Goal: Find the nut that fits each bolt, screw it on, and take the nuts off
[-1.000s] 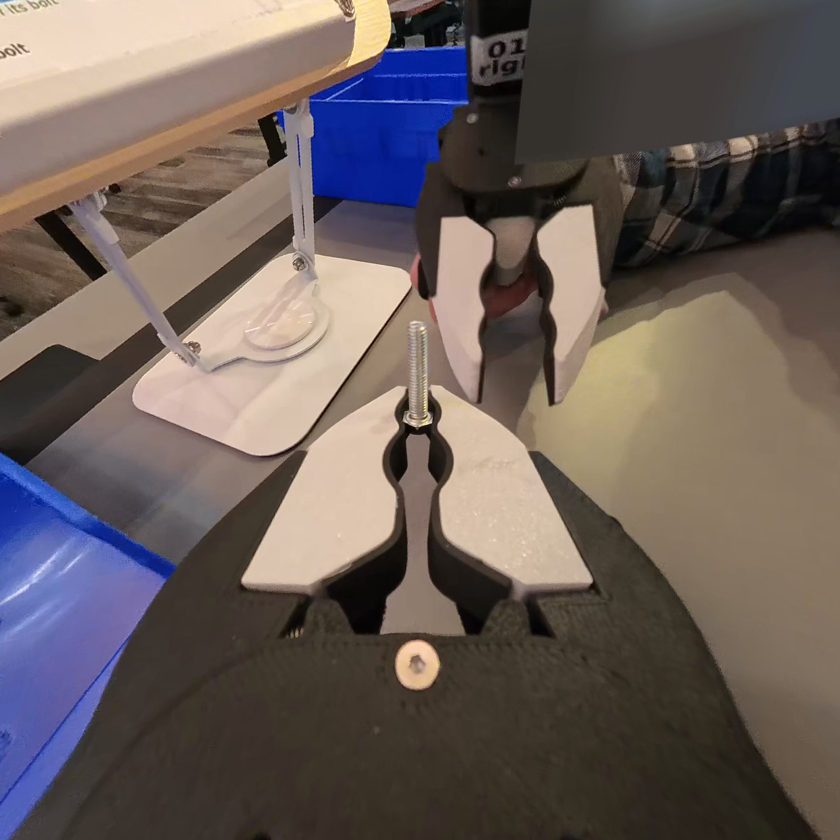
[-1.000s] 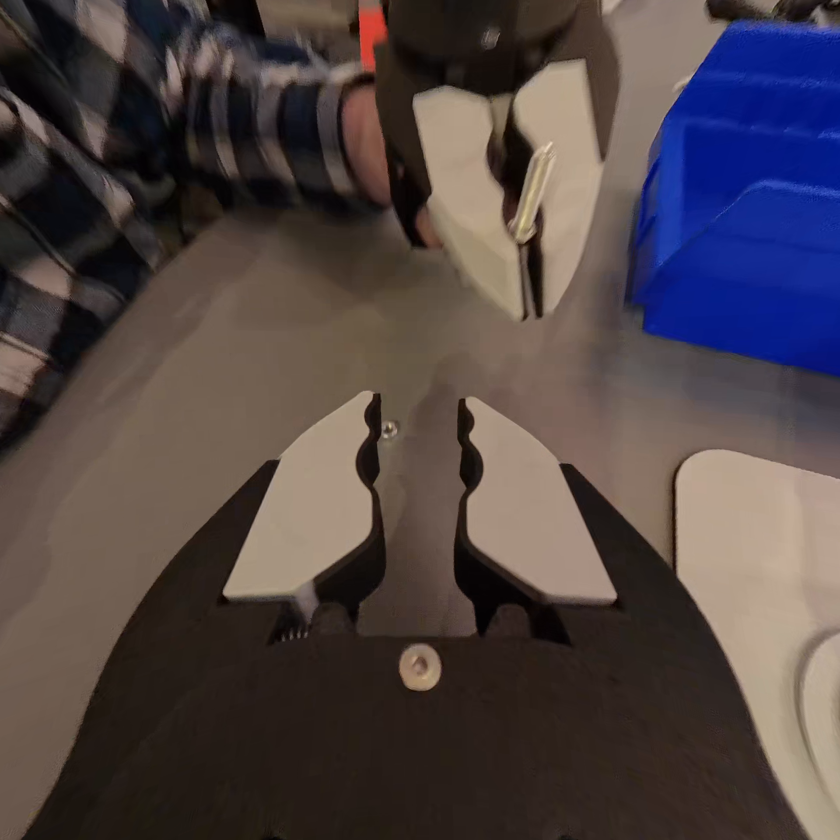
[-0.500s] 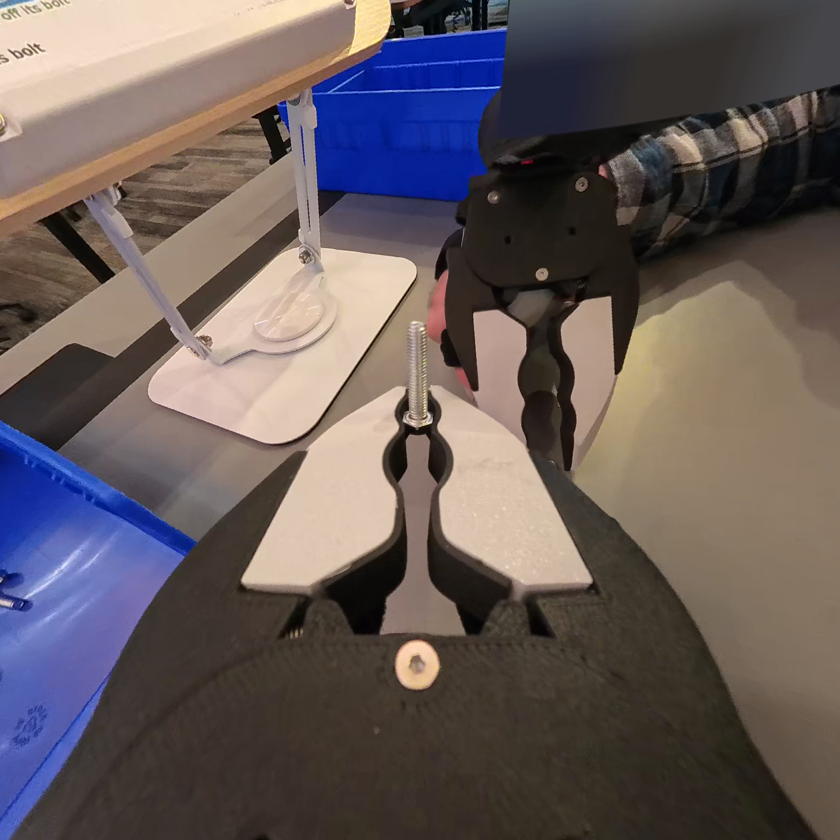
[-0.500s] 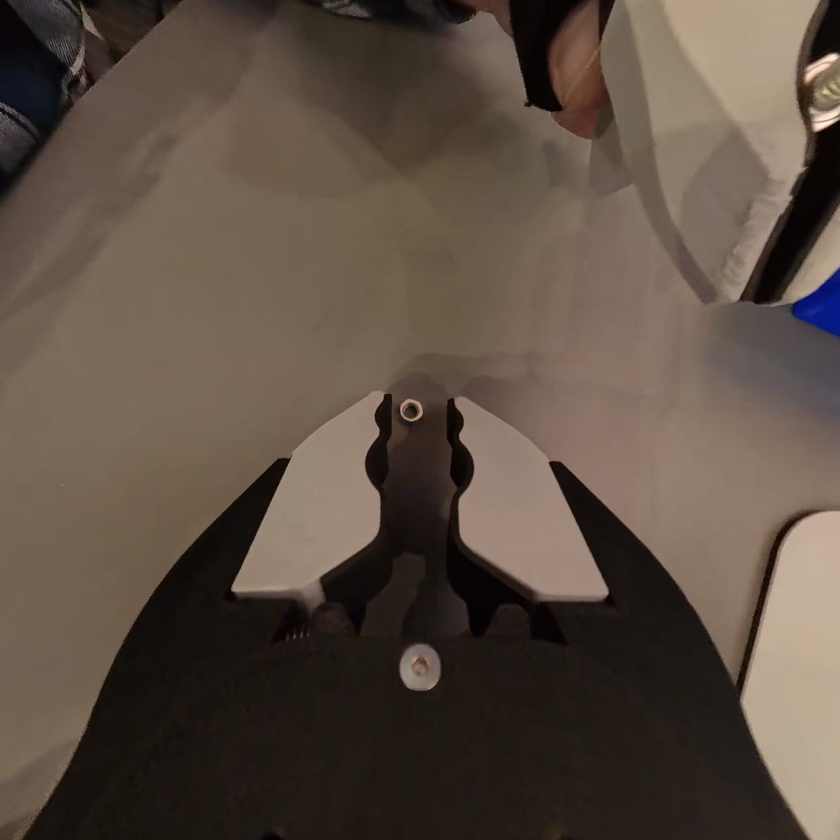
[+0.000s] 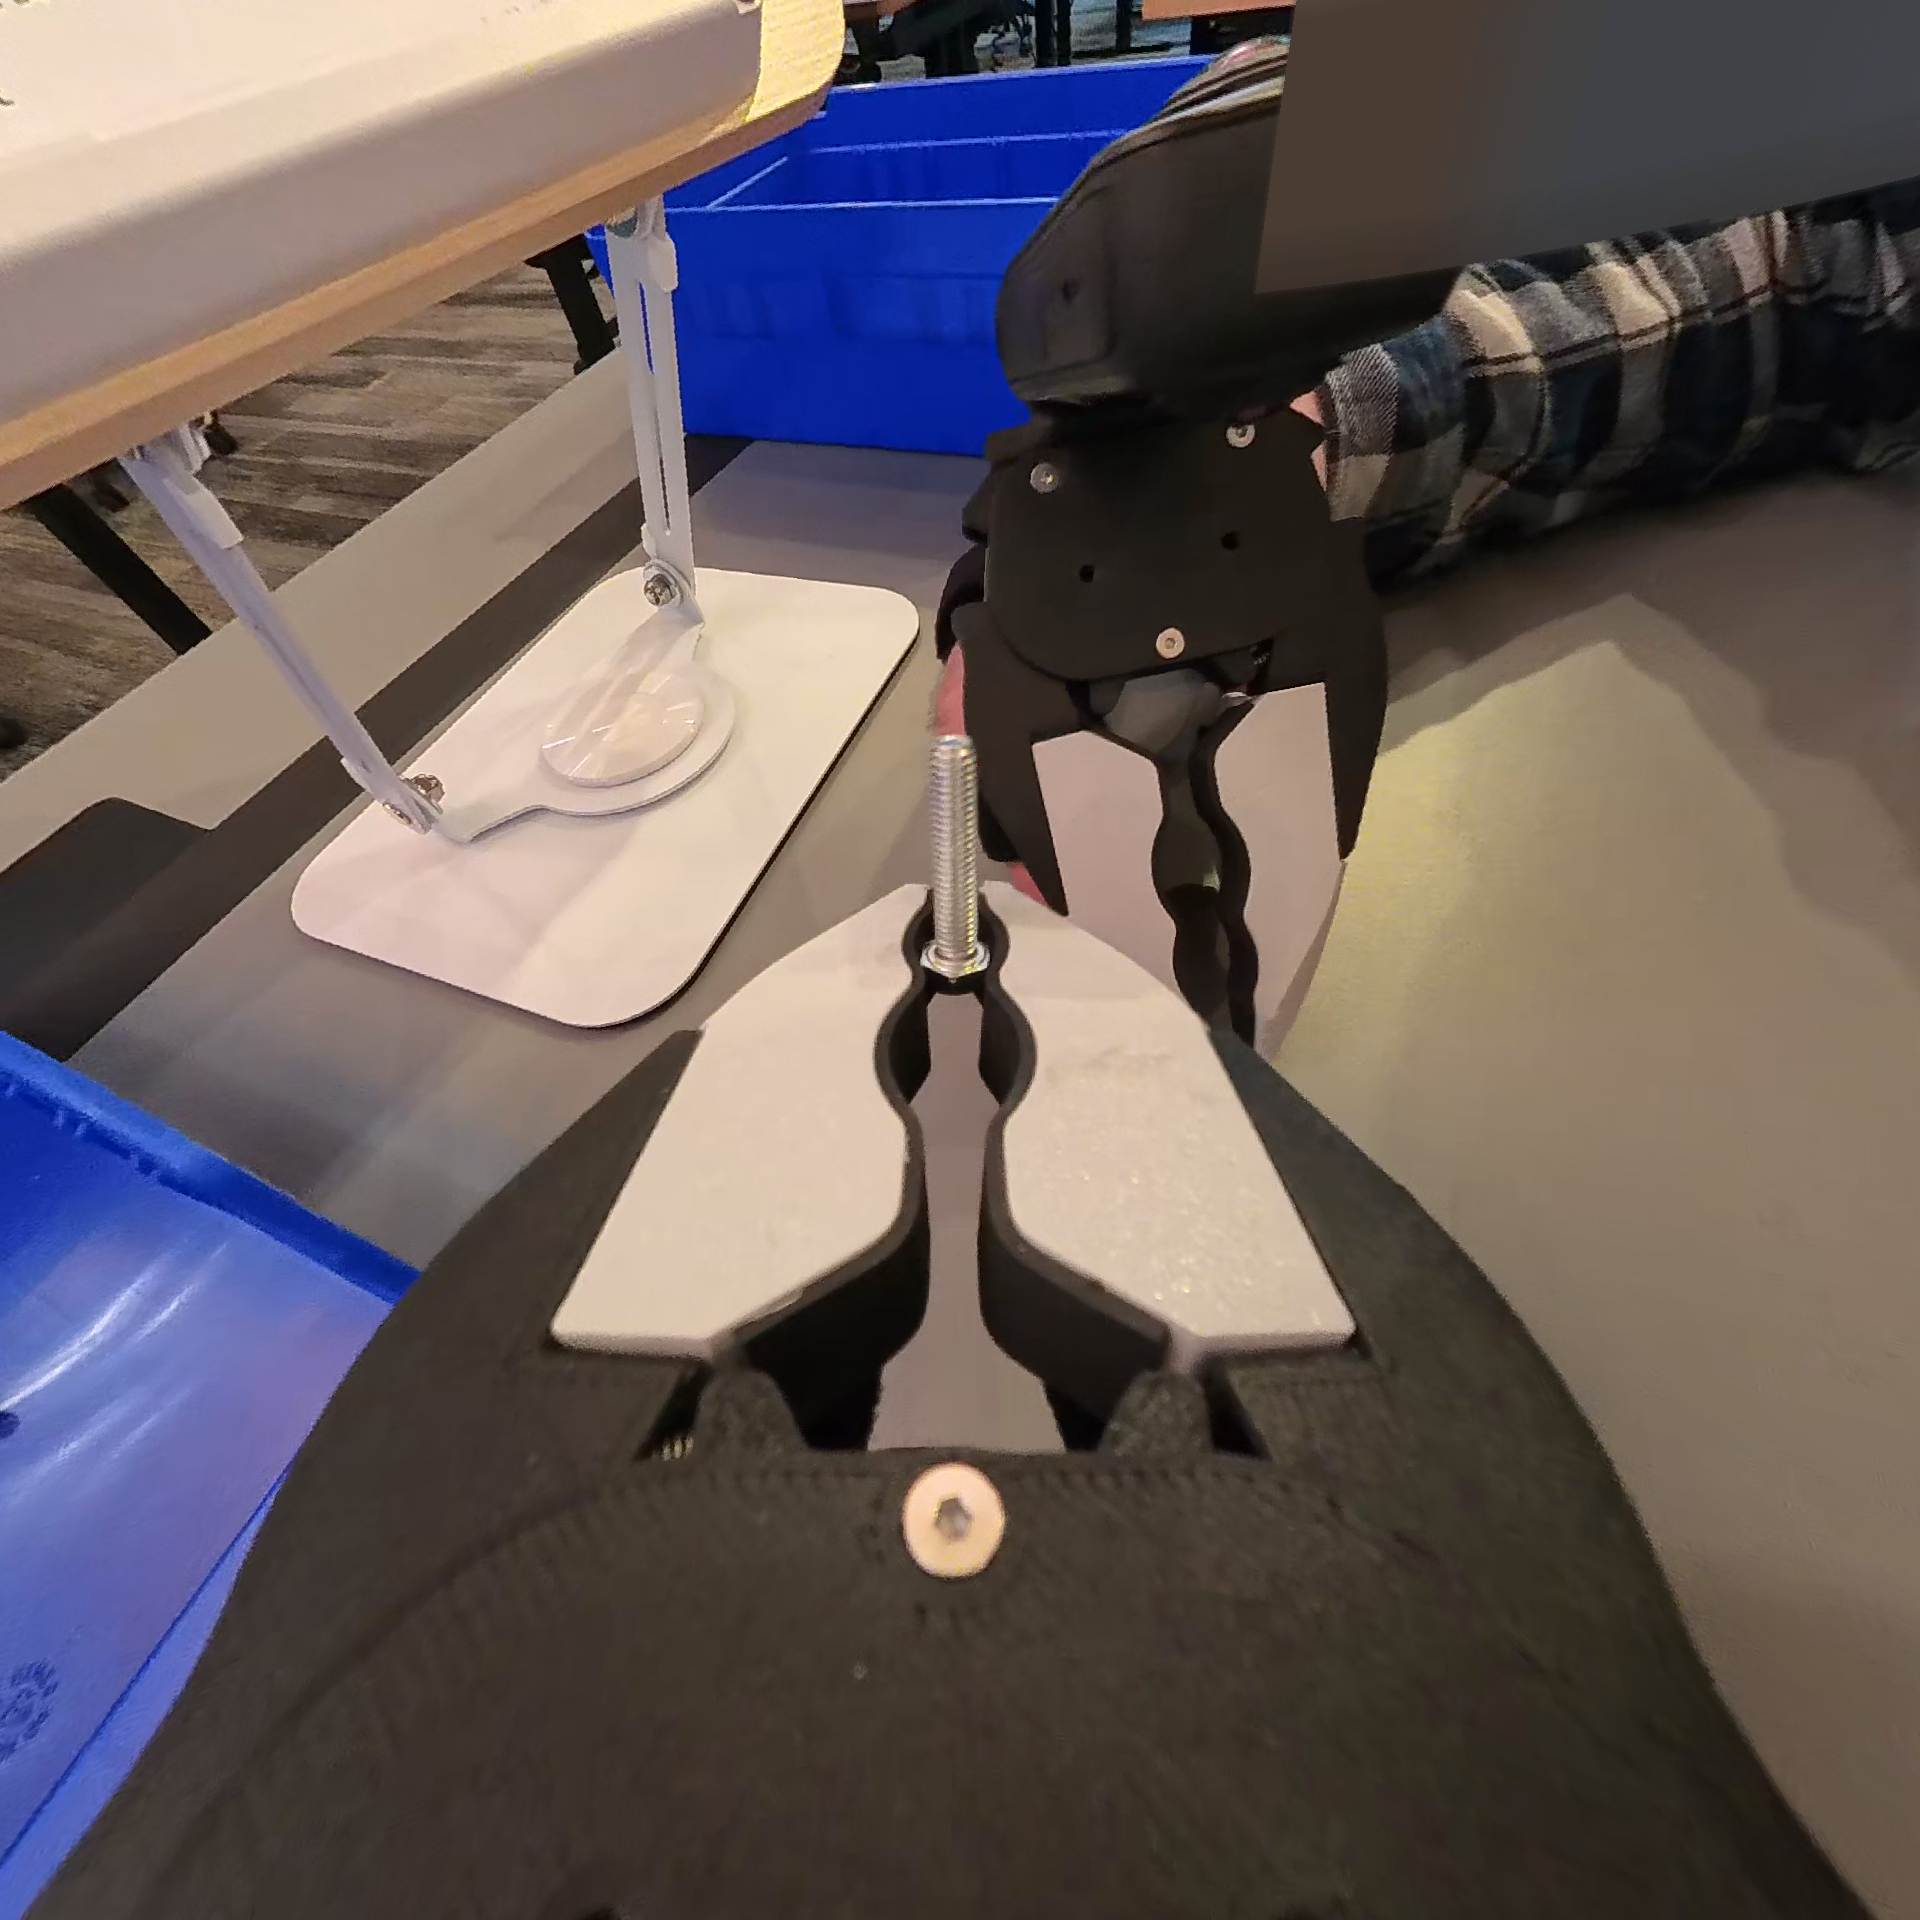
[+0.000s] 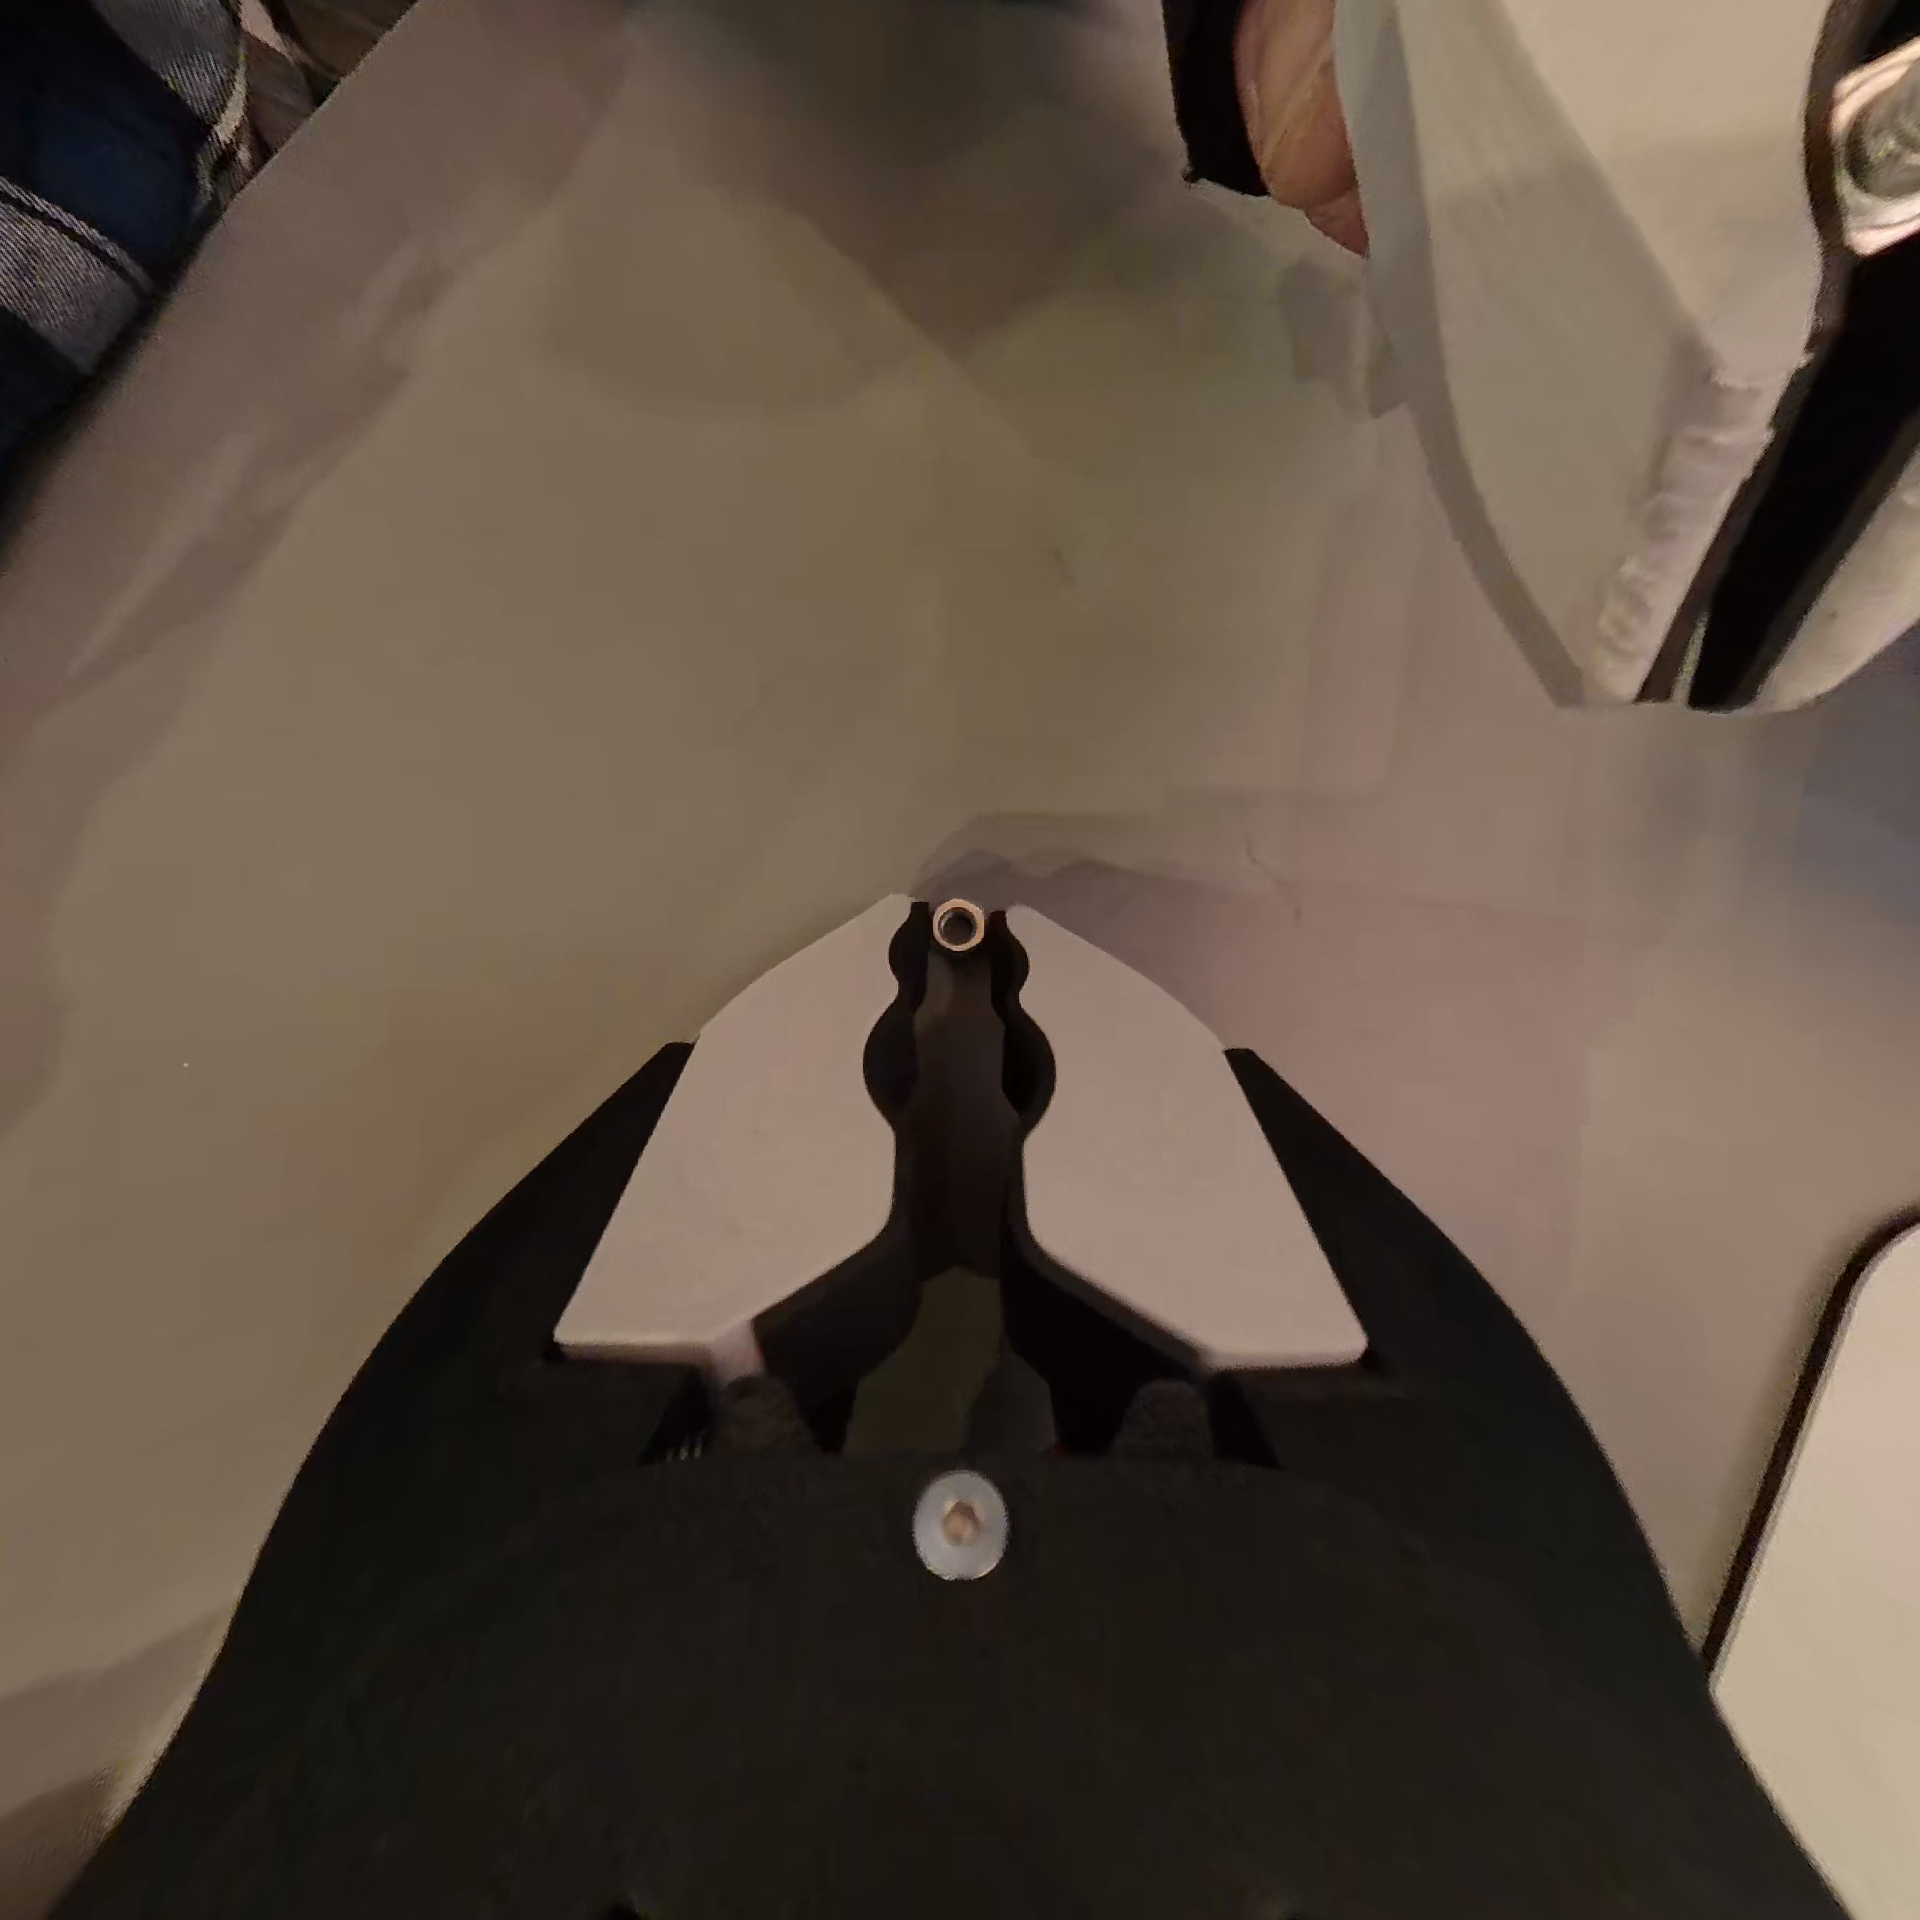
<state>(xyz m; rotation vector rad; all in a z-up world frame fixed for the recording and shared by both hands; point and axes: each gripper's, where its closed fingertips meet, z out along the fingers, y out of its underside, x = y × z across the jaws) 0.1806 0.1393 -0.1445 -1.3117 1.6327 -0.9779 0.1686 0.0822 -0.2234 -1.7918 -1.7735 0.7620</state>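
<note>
Small silvery nut (image 6: pixel 958 925) (hole facing up) between right gripper (image 6: pixel 960 920) fingertips.

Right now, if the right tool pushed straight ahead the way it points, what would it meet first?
The grey tabletop. The right tool points steeply down, fingertips around a small silver nut lying on the table, so it looks almost at the surface; exact clearance is unclear.

No legible text in either view. White board (image 5: pixel 312 135) at 10 o'clock, left wrist view, bears print cut off by the frame edge. Blue bin (image 5: pixel 125 1455) at 8 o'clock carries a small embossed mark, too blurred to read.
</note>
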